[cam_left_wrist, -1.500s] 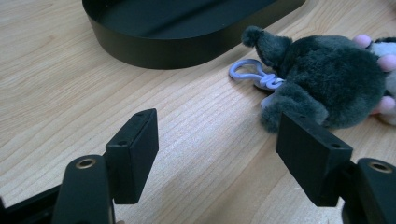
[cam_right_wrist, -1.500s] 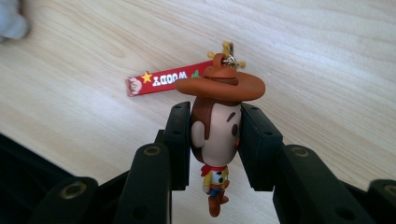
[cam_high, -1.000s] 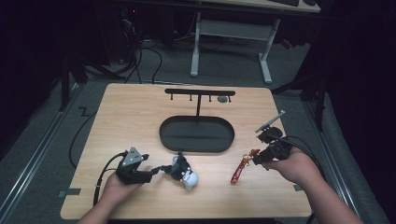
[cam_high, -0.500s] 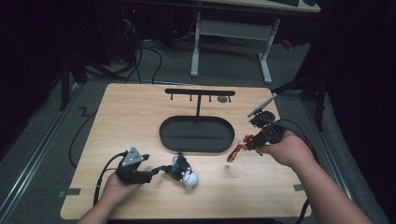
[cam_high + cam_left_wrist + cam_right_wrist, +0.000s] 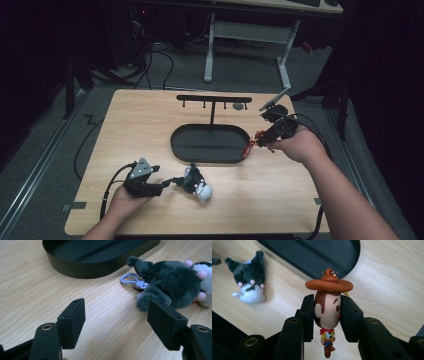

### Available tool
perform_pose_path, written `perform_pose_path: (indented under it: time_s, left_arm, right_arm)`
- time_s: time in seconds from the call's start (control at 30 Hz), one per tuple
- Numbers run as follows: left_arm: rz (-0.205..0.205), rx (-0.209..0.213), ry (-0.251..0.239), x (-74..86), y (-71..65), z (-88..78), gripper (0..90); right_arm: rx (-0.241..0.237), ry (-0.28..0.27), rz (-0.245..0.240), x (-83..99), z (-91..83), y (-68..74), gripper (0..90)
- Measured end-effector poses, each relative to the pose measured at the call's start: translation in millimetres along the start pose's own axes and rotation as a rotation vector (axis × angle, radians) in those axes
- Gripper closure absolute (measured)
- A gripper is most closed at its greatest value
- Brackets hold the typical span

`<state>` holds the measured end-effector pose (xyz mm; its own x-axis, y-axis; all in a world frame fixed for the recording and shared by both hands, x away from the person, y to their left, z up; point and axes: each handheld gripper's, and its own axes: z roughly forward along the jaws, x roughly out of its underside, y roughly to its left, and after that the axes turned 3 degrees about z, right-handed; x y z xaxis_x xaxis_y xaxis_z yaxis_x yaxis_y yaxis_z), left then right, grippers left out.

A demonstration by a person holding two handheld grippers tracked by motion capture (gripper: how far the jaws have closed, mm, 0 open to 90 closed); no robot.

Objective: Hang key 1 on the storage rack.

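Your right tongs [image 5: 327, 315] clamped the cowboy figure [image 5: 327, 312] at center frame, while your left tongs [image 5: 116, 322] gaped empty at the plush toy [image 5: 172, 285].

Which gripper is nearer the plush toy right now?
Left. The left gripper sits open right beside the plush toy; the right gripper is across the table by the black tray.

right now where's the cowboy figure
The cowboy figure is clamped by its head in the right gripper, held above the table by the right end of the black oval tray, on the high view's right.
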<state>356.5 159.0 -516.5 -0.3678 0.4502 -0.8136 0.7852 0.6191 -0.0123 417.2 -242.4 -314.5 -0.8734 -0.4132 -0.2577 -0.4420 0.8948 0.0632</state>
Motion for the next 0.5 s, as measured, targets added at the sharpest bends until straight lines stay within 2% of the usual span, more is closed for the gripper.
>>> perform_pose_path:
  time_s: [0.5]
  left_arm:
    - [0.002,0.007,0.002,0.4,0.8,-0.1,31.9]
  right_arm:
    - [-0.009,-0.021,-0.021,-35.2,-3.9,4.8,67.1]
